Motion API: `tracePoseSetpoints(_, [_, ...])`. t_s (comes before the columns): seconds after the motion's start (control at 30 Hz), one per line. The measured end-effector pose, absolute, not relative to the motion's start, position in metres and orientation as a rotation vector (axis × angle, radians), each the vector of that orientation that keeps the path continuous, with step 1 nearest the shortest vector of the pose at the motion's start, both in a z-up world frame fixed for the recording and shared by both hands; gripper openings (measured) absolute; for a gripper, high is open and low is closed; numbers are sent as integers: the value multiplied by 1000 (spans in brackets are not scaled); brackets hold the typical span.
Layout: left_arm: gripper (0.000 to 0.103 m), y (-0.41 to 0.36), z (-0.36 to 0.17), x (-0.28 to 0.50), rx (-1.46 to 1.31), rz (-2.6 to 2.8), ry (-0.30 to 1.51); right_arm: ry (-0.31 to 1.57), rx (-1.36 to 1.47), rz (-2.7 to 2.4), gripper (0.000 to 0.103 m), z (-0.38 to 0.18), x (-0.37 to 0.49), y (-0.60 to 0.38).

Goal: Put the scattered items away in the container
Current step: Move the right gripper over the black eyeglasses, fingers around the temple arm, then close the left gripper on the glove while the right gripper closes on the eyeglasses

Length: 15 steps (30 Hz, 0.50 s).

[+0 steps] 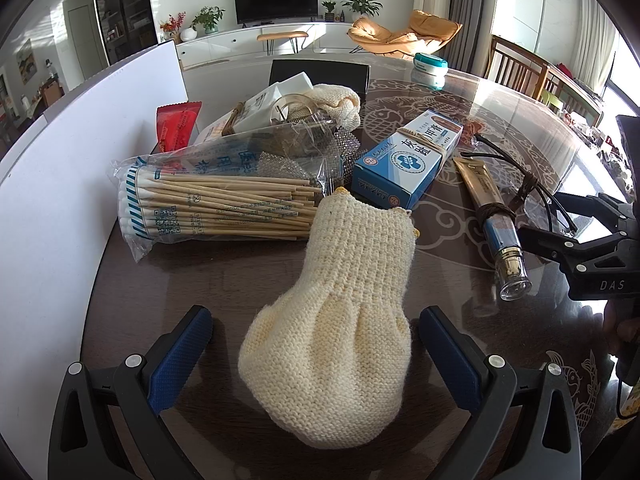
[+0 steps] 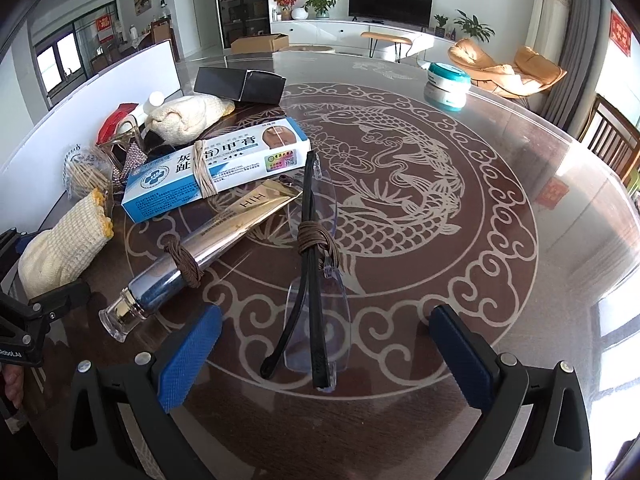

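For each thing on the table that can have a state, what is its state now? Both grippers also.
Left gripper: open, around the knitted sock, not gripping.
Right gripper: open, around the folded glasses.
Knitted sock: lying flat.
Glasses: folded, tied with brown cord.
Cream tube: capped, lying down, cord-wrapped.
Blue ointment box: closed, bound with rubber band.
Cotton swab bag: lying on its side.
Black box: one end flap open.
Round teal tin: lid on.

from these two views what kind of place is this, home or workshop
Most likely a home, an open living and dining room. A television sits on a long white cabinet with potted plants, an orange lounge chair stands by the curtains, and the clutter lies on a round glass-topped dining table.
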<state>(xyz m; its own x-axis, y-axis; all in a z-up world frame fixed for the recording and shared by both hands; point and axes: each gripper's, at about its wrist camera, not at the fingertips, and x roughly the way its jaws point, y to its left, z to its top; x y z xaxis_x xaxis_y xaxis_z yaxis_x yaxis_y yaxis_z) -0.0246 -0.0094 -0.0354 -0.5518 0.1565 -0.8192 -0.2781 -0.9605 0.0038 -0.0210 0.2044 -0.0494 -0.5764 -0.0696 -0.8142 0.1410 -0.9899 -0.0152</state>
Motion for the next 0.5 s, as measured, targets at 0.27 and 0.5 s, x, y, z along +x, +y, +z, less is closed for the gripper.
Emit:
tracePoseSetpoints(0.27, [103, -10, -35, -25, -1332, 2563, 195, 192, 1333, -2604, 103, -49, -43, 176])
tracePoseSetpoints(0.5, [103, -10, -35, -26, -1331, 2563, 195, 183, 1329, -2593, 103, -50, -42, 177])
